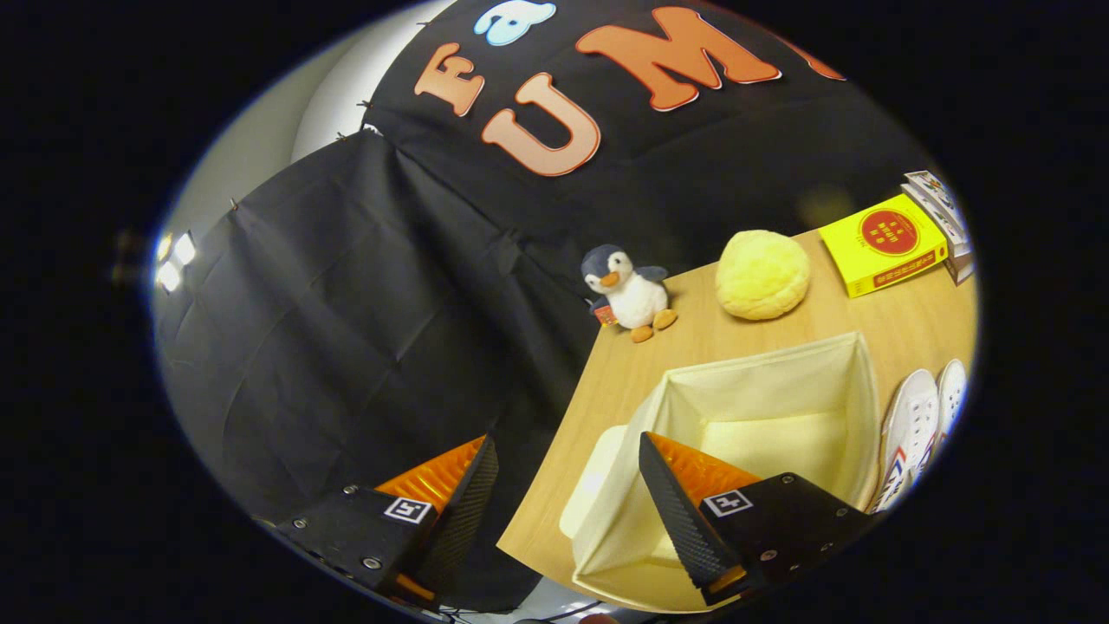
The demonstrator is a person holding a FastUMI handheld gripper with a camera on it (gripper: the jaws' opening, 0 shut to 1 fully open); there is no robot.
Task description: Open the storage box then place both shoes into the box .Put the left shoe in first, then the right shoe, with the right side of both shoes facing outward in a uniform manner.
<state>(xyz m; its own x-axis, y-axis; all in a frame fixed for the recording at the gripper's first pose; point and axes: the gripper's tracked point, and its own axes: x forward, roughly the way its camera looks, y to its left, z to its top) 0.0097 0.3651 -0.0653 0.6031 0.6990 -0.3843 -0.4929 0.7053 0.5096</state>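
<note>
The gripper (pixel 567 498) is tilted, its fingers (pixel 671 503) spread wide and holding nothing, one over the storage box (pixel 762 416), the other off the bench's (pixel 624 373) left edge. The box stands open with its lid (pixel 589 485) beside it. Both shoes (pixel 918 429) lie just right of the box. Farther off sit a penguin toy (pixel 628 290), a yellow cushion (pixel 762 273) and books (pixel 884 243).

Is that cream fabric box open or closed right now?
Open: the storage box shows its bare inside, nothing visible in it. The gripper hangs open above its near edge.
</note>
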